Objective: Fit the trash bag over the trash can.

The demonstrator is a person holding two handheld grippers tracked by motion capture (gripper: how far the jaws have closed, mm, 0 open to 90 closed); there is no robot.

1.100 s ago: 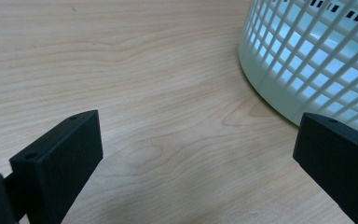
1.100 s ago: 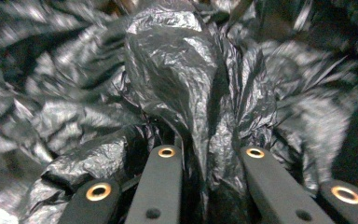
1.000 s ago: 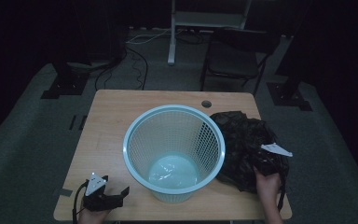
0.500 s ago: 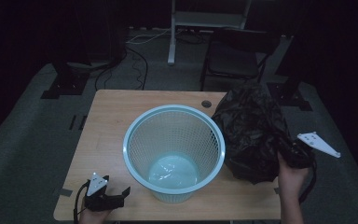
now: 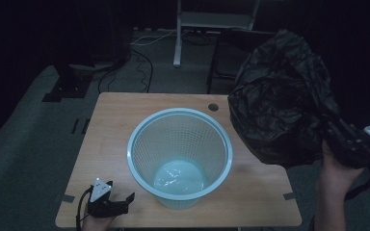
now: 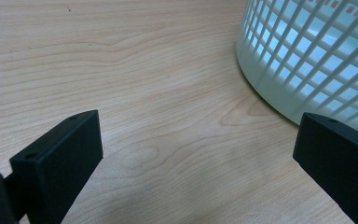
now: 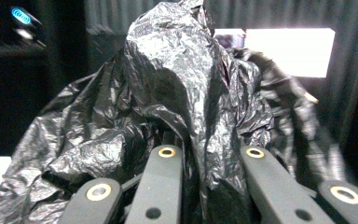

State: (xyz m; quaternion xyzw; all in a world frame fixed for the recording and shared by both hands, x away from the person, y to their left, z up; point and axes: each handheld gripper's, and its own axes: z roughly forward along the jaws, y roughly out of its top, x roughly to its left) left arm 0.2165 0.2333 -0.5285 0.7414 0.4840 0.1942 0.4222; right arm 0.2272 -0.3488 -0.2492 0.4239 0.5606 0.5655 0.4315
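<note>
A pale blue mesh basket (image 5: 179, 156) stands upright in the middle of the wooden table (image 5: 115, 120). A crumpled black plastic bag (image 5: 282, 98) hangs in the air to the right of the table, off its right edge. My right gripper (image 5: 335, 127) is shut on the bag's lower part; in the right gripper view the bag (image 7: 177, 102) bulges up between the jaws. My left gripper (image 5: 125, 199) rests open at the table's front left corner. Its jaws stand wide apart over bare wood, with the basket's wall (image 6: 317, 60) just ahead to the right.
A round cable hole (image 5: 213, 107) sits near the table's back edge. Behind the table are a white stand (image 5: 178, 33), cables on the floor (image 5: 135, 53) and a dark chair (image 5: 224, 53). The room is dim.
My right gripper has lifted the black bag off the table's right side and carried it up and to the right. The left gripper has stayed put.
</note>
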